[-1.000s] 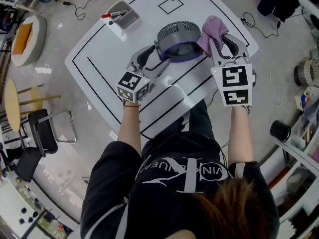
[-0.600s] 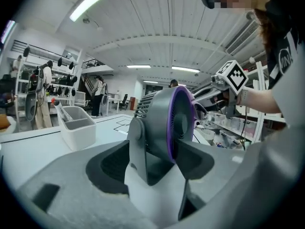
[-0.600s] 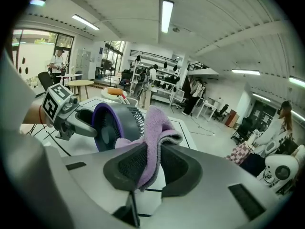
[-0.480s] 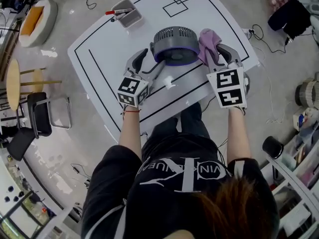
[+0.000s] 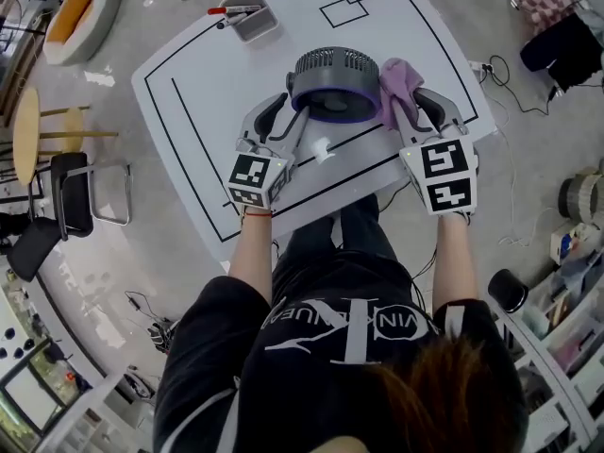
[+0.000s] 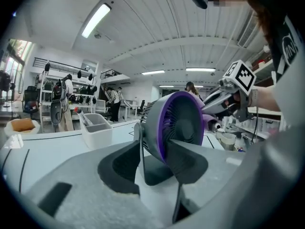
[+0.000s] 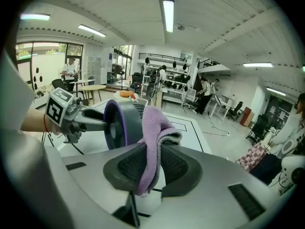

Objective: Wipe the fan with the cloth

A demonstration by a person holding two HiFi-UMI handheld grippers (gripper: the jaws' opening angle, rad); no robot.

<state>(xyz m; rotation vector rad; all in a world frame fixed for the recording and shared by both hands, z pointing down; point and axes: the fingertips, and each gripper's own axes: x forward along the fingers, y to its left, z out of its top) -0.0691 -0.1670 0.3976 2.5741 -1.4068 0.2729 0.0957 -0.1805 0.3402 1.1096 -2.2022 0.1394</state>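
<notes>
A grey fan [image 5: 332, 81] with a purple ring stands on the white table [image 5: 198, 83]. My left gripper [image 5: 293, 105] reaches its lower left side. Seen from the left gripper view, the fan [image 6: 174, 120] rises just past the jaws. Its dark stand [image 6: 157, 168] fills the gap of my left gripper [image 6: 155, 152], whose jaws have just been closing and look pressed on it. My right gripper [image 5: 406, 102] is shut on a purple cloth [image 5: 398, 85], which hangs against the fan's right rim. In the right gripper view the cloth [image 7: 153, 128] droops between the pads of the gripper [image 7: 152, 152], beside the fan [image 7: 119, 123].
A white tray [image 5: 247, 19] with a red marker and pens stands at the table's far left, also seen as a bin [image 6: 97, 128]. Black lines mark the tabletop. A chair [image 5: 74, 217] and a round stool [image 5: 24, 135] stand left of the table; cables lie on the floor.
The left gripper's jaws have narrowed around the fan's lower left side. The right gripper with the cloth has dropped slightly beside the fan's right rim. The fan stays put.
</notes>
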